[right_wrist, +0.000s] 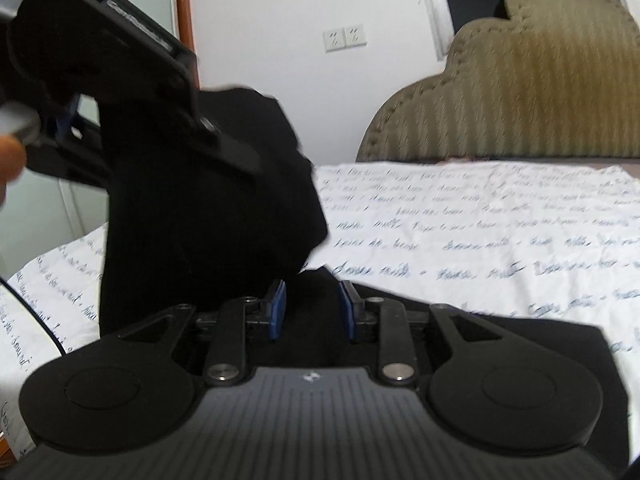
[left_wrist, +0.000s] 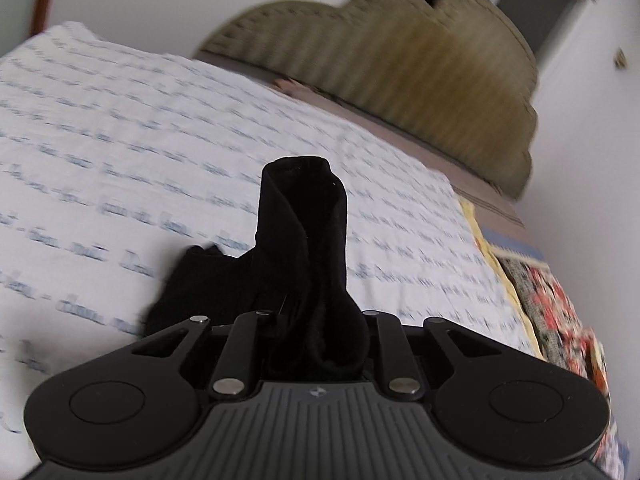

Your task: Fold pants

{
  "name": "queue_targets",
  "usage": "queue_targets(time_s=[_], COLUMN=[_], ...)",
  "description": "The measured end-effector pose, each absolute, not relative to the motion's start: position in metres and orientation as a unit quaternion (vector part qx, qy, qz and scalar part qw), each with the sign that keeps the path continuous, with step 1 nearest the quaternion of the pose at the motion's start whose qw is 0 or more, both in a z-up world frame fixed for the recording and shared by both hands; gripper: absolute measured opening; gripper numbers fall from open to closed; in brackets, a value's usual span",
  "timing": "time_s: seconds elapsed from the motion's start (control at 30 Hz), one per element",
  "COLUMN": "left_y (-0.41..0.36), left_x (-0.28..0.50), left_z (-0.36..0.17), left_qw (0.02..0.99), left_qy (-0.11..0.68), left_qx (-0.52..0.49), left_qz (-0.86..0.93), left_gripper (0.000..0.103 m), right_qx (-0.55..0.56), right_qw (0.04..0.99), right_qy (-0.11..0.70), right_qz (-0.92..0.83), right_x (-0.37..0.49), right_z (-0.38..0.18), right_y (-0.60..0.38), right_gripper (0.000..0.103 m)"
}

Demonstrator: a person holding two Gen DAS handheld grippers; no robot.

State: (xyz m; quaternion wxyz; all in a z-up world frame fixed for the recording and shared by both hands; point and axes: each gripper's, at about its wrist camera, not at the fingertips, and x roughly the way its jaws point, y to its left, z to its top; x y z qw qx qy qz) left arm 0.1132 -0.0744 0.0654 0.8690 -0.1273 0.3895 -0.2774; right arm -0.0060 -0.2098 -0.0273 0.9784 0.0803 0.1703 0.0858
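Note:
The black pants (left_wrist: 304, 220) are bunched up in my left gripper (left_wrist: 316, 320), which is shut on them; the cloth hides its fingertips and a fold stands up above the white printed bed sheet (left_wrist: 120, 140). In the right wrist view the left gripper (right_wrist: 236, 152) hangs at the upper left, with the pants (right_wrist: 200, 220) draping down from it to the bed. My right gripper (right_wrist: 312, 308) is low over the bed sheet (right_wrist: 480, 240). Its blue pads (right_wrist: 278, 310) stand apart, with black cloth lying in the gap and spread under the gripper, not pinched.
A padded olive headboard (left_wrist: 400, 60) (right_wrist: 520, 100) closes the far end of the bed. A floral quilt (left_wrist: 560, 300) shows at the bed's right edge. A white wall with sockets (right_wrist: 346, 38) stands behind. A person's hand (right_wrist: 8, 160) holds the left gripper.

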Motion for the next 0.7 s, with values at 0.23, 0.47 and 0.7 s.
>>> queue_targets(time_s=[0.23,0.47,0.7], left_y=[-0.136,-0.185,-0.228], left_x=[0.098,0.088,0.083], left_z=[0.046,0.028,0.004], left_qw=[0.858,0.852,0.844], left_qy=[0.398,0.406,0.421], left_qx=[-0.084,-0.049,-0.006], left_qz=[-0.314,-0.327,-0.334], left_gripper=[0.019,0.019,0.019], right_qx=[0.096,0.095,0.089], right_qw=[0.981,0.979,0.974], right_qy=[0.166,0.18,0.201], right_qz=[0.041,-0.014,-0.06], right_x=[-0.032,-0.049,-0.06], right_z=[-0.029,-0.037,-0.047], right_y=[-0.247,-0.28,-0.304], right_gripper=[0.027,0.027,0.028])
